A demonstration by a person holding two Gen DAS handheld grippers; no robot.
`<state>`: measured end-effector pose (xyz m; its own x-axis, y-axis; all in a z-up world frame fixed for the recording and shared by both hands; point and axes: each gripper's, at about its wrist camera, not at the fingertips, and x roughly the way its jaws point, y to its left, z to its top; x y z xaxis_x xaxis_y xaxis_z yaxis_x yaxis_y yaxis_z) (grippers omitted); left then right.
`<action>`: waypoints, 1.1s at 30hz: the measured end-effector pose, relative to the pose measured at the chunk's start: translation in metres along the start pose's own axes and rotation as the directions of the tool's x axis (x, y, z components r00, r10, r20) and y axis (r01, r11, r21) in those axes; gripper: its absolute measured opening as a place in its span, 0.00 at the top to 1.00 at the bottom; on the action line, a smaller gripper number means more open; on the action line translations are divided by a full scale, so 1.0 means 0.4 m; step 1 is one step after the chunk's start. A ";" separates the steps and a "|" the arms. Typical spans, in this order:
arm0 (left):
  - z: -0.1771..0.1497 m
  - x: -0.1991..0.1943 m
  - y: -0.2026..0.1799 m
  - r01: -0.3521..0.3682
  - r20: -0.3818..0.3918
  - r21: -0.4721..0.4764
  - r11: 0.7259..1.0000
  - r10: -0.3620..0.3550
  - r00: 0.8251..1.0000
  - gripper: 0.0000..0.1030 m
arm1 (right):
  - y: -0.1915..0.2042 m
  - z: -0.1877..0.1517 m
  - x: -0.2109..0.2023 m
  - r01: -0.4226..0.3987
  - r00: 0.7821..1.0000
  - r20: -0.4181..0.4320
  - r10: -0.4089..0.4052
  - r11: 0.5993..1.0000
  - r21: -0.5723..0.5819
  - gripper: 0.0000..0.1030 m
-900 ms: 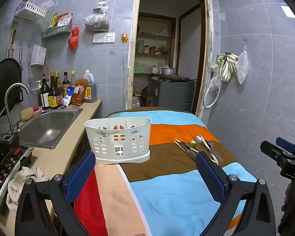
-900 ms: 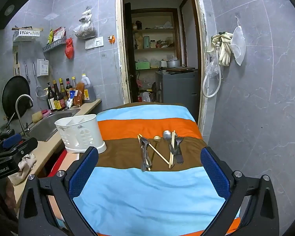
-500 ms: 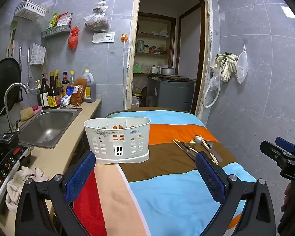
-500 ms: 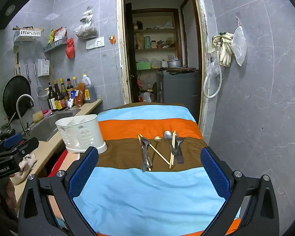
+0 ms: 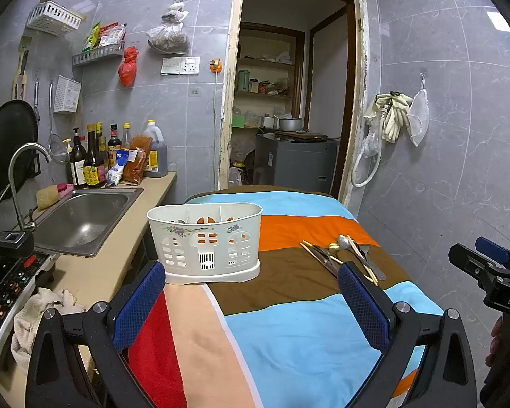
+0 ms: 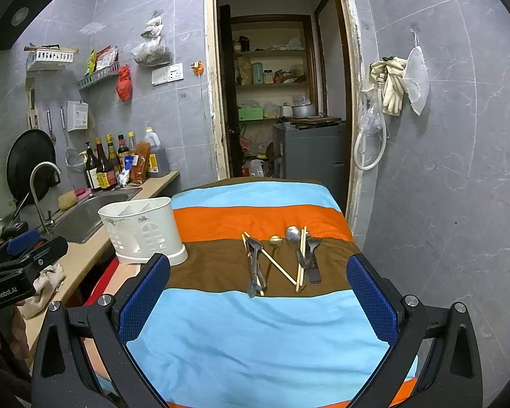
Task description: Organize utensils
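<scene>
Left gripper (image 5: 251,292): jaws spread fully wide across the lower frame, nothing between the blue pads, nothing held. Right gripper (image 6: 258,289): likewise fully spread and empty, low in its own frame.

Left wrist view, left to right: steel sink (image 5: 81,217) at centre left; white utensil caddy (image 5: 205,241) at frame centre, upright on the striped cloth (image 5: 289,333), just beyond the left pad. The utensils (image 5: 343,255) lie right of centre on the brown stripe, well apart from the caddy.

Right wrist view: caddy (image 6: 142,229) at centre left; spoons, fork and chopsticks (image 6: 282,258) in a loose cluster at centre, beyond the open jaws, untouched.
</scene>
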<state>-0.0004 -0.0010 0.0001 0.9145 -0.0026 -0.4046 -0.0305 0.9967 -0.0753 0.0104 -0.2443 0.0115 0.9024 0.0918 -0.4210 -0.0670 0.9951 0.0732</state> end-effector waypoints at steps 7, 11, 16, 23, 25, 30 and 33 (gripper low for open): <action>0.000 0.000 0.001 0.001 0.002 0.000 1.000 -0.001 1.000 0.01 | 0.018 -0.002 0.000 0.002 1.000 0.002 -0.002 1.000 -0.003 0.01; 0.000 0.000 0.001 0.001 0.002 0.000 1.000 -0.001 1.000 0.01 | 0.016 -0.002 0.000 0.002 1.000 0.003 -0.001 1.000 -0.003 0.01; 0.000 -0.001 0.001 0.001 0.002 0.000 1.000 -0.001 1.000 0.01 | 0.015 -0.001 0.001 0.001 1.000 0.003 -0.001 1.000 -0.005 0.01; 0.000 -0.001 0.001 0.001 0.003 0.000 1.000 -0.001 1.000 0.01 | 0.013 0.000 0.000 0.000 1.000 0.002 0.000 1.000 -0.005 0.01; 0.000 -0.001 0.001 0.001 0.003 0.000 1.000 -0.001 1.000 0.01 | 0.015 -0.001 0.000 0.001 1.000 0.002 -0.001 1.000 -0.005 0.01; 0.000 -0.001 0.001 0.000 0.003 0.000 1.000 0.000 1.000 0.01 | 0.013 -0.001 0.000 0.000 1.000 0.003 0.000 1.000 -0.006 0.01; 0.000 -0.001 0.001 0.001 0.003 0.000 1.000 -0.001 1.000 0.01 | 0.014 -0.001 0.000 0.000 1.000 0.003 0.000 1.000 -0.006 0.01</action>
<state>-0.0008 -0.0008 0.0000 0.9159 -0.0029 -0.4015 -0.0299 0.9967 -0.0754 0.0100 -0.2387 0.0115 0.9038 0.0917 -0.4180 -0.0698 0.9953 0.0674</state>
